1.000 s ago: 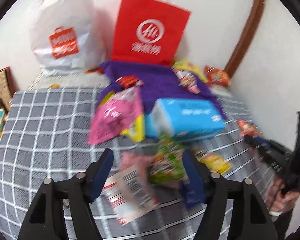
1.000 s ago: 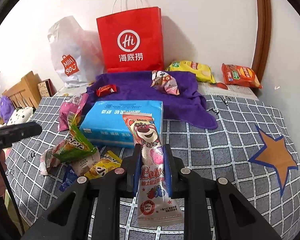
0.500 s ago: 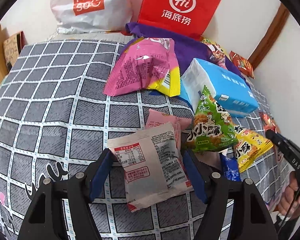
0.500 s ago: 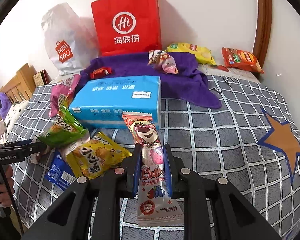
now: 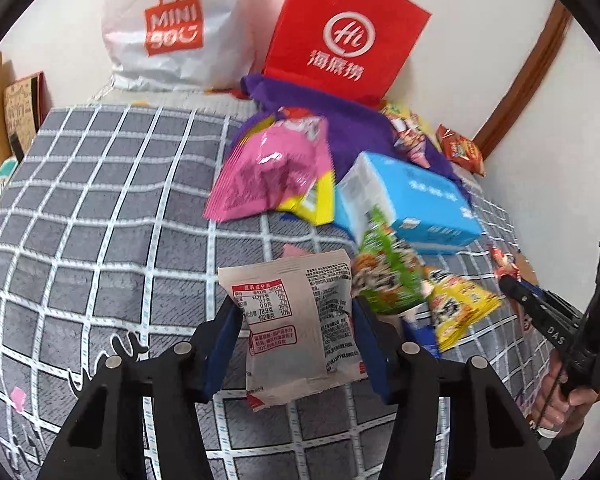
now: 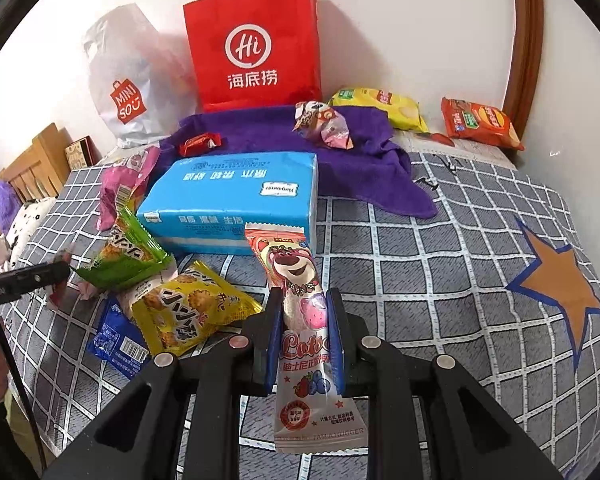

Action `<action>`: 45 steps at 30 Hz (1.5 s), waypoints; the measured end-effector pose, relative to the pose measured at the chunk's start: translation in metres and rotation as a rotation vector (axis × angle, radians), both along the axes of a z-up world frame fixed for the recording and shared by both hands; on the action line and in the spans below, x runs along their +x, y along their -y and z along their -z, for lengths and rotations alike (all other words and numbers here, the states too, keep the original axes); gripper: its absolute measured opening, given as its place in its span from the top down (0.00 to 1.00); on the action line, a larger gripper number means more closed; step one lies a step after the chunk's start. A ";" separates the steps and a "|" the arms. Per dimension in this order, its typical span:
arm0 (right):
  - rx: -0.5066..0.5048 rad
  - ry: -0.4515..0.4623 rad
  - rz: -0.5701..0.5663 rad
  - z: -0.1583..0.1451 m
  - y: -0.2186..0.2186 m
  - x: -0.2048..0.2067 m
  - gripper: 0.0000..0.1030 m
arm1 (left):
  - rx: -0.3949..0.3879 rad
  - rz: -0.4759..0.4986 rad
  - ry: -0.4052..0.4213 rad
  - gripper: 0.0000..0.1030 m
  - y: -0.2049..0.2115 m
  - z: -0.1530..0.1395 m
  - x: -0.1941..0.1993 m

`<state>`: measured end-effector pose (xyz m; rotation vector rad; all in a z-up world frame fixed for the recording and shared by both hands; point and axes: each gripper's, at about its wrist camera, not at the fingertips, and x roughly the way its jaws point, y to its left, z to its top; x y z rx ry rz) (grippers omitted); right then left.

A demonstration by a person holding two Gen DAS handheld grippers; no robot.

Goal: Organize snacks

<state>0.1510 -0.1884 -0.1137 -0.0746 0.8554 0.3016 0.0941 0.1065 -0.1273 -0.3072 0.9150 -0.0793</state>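
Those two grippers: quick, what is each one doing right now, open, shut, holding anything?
Left gripper: jaws closing on the grey snack packet between them.
Right gripper: shut on the pink bear snack packet.

I see a bed under a grey checked blanket (image 6: 440, 264). On it lie a purple towel (image 6: 364, 152), a blue tissue pack (image 6: 236, 196) and loose snack packets (image 6: 188, 312)
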 end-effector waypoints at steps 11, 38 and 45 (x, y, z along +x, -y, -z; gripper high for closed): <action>0.025 0.073 -0.008 -0.041 0.002 0.002 0.80 | 0.001 0.114 0.067 0.48 0.046 -0.051 0.022; 0.066 0.107 -0.059 -0.106 -0.041 0.155 0.80 | 0.053 0.148 0.151 0.48 0.050 -0.128 0.162; 0.061 0.074 -0.082 -0.087 -0.057 0.192 0.80 | 0.060 0.123 0.124 0.48 0.034 -0.112 0.199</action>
